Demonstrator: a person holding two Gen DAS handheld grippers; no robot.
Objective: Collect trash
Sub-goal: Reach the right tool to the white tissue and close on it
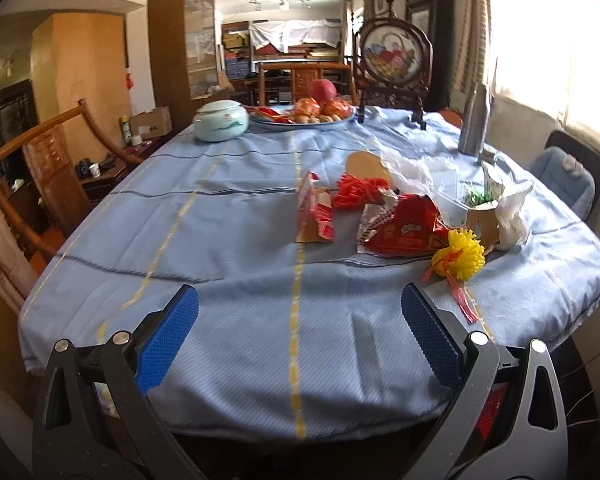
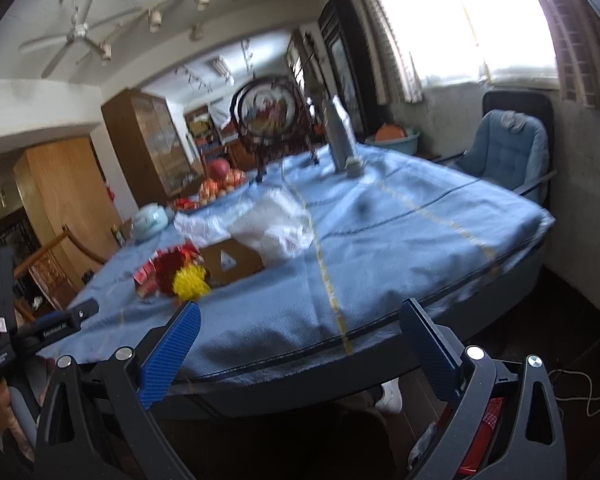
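**Here: both grippers spread above the table's near edge**

Nearest, the left gripper [image 1: 300, 332] and right gripper [image 2: 300, 344] hover with blue pads wide apart, gripping nothing. Beyond lies the blue tablecloth [image 1: 228, 240]. Mid-table sits the trash: a yellow pom-pom flower [image 1: 460, 254], a red foil wrapper [image 1: 404, 230], a torn red carton [image 1: 314, 216], a cardboard box [image 1: 482, 220] and a clear plastic bag [image 2: 276, 224]. Farther back stand a lidded ceramic jar [image 1: 220, 120] and a fruit plate [image 1: 276, 123].
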